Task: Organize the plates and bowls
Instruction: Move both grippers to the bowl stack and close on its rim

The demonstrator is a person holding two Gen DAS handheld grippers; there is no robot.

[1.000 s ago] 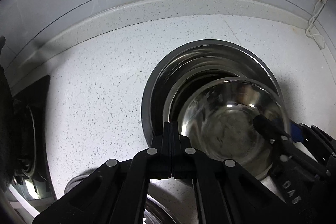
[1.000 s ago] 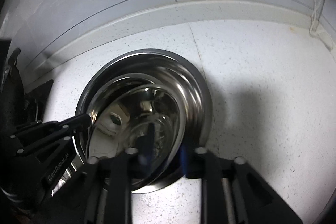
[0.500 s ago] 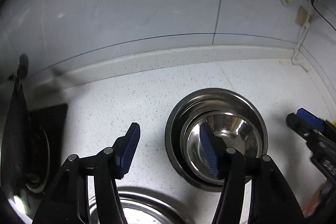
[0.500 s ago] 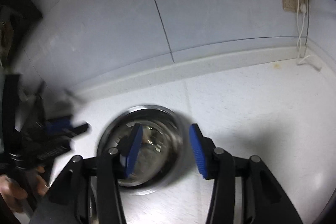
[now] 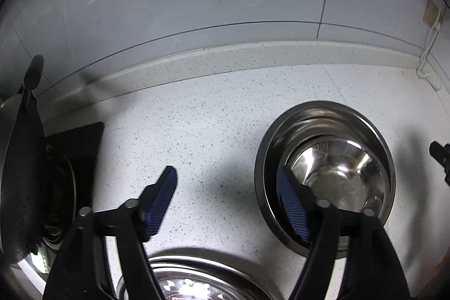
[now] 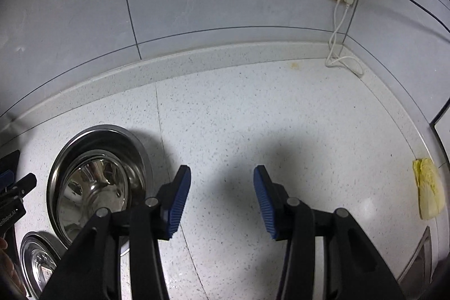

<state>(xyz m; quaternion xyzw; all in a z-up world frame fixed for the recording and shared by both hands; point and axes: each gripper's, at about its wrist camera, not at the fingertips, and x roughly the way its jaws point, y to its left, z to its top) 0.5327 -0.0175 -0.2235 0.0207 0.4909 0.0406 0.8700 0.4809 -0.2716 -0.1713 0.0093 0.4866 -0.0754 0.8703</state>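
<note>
Our left gripper [image 5: 227, 204] is opening with nothing between its jaws; our right gripper [image 6: 222, 198] hangs released and empty. The small bowl [image 5: 340, 176] sits nested in the big bowl [image 5: 281, 139] at three o'clock on the counter [image 5: 213, 114]. We judge both steel bowls light, stiff and slippery; we'd pinch the thin rim.

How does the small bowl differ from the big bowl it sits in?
The small bowl is narrower and mirror-bright; the big bowl is wider, with a darker inside. The small bowl sits off-centre in the big bowl, which rests on the countertop. Both are round steel, upright, and untouched by either gripper.
</note>
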